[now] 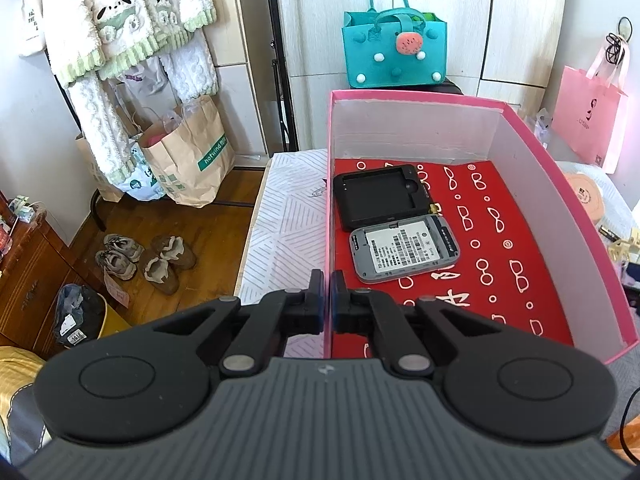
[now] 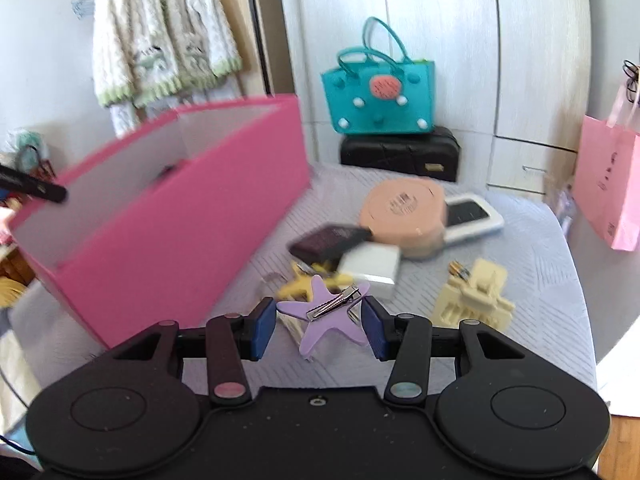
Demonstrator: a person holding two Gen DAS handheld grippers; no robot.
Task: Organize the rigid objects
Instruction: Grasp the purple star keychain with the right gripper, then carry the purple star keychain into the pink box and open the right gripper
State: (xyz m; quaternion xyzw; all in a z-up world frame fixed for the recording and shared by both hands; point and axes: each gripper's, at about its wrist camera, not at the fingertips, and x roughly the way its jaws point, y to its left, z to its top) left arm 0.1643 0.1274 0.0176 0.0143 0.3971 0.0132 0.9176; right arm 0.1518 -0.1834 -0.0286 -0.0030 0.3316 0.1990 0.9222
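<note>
My left gripper (image 1: 327,298) is shut on the near left wall of the pink box (image 1: 532,152), one finger on each side of it. The box has a red patterned floor and holds a black case (image 1: 380,196) and a grey device (image 1: 404,250) lying back up. In the right wrist view the pink box (image 2: 180,232) stands at the left on the bed. My right gripper (image 2: 318,326) is open around a purple star hair clip (image 2: 324,316), which lies between the fingers.
On the bed lie a yellow star clip (image 2: 298,284), a white block (image 2: 370,266), a dark wallet (image 2: 328,242), a round peach box (image 2: 404,214), a white-framed device (image 2: 472,216) and a cream claw clip (image 2: 476,298). A teal bag (image 2: 378,98) stands behind.
</note>
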